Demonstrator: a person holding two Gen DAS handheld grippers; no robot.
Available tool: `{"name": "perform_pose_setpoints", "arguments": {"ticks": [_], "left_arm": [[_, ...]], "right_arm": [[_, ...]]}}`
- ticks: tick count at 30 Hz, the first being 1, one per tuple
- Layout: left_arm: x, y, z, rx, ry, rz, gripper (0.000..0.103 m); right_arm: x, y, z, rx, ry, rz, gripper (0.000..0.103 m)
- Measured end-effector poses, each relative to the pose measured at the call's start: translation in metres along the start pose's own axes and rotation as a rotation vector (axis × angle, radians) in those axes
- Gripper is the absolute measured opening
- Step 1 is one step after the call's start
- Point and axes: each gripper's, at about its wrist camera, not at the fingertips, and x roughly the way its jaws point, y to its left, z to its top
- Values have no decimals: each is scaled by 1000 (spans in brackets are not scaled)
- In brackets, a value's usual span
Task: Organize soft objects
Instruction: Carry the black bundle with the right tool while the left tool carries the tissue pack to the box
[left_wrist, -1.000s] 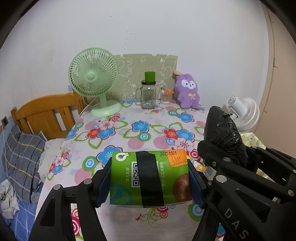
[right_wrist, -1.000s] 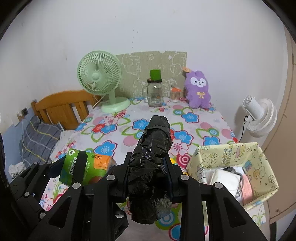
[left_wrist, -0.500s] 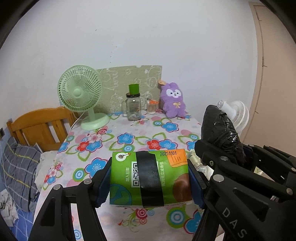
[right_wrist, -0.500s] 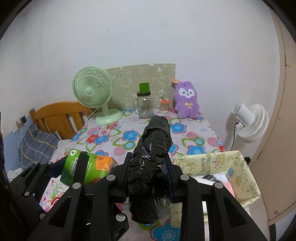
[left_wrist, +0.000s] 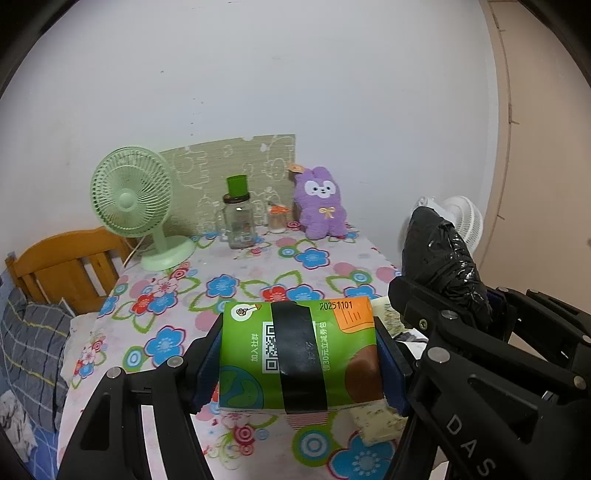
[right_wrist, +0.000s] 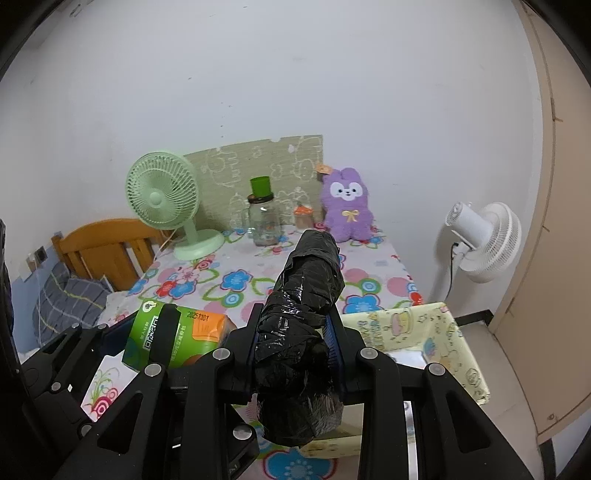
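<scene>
Pinching green tissue pack (left_wrist: 299, 356), left gripper (left_wrist: 300, 362), right gripper (right_wrist: 295, 349) clamping black wrapped bundle (right_wrist: 304, 317), above floral counter (left_wrist: 255, 280), yellow basket (right_wrist: 443, 332) alongside.

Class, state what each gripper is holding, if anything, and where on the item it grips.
The left gripper clamps the green tissue pack by its two short ends. The right gripper clamps the black plastic-wrapped bundle around its lower middle.

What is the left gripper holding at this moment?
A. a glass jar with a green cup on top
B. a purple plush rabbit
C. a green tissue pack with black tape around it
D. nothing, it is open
C: in the left wrist view the left gripper is shut on the green tissue pack, one finger pressing each end.
</scene>
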Motion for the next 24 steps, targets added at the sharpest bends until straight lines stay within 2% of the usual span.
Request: {"name": "perform_pose_setpoints", "arguments": {"ticks": [12, 24], "left_arm": [[16, -43, 3, 41, 6, -78, 73], [43, -75, 0, 79, 49, -139, 73]], "right_arm": [[-2, -43, -2, 32, 4, -66, 34], [13, -78, -9, 63, 36, -112, 34]]}}
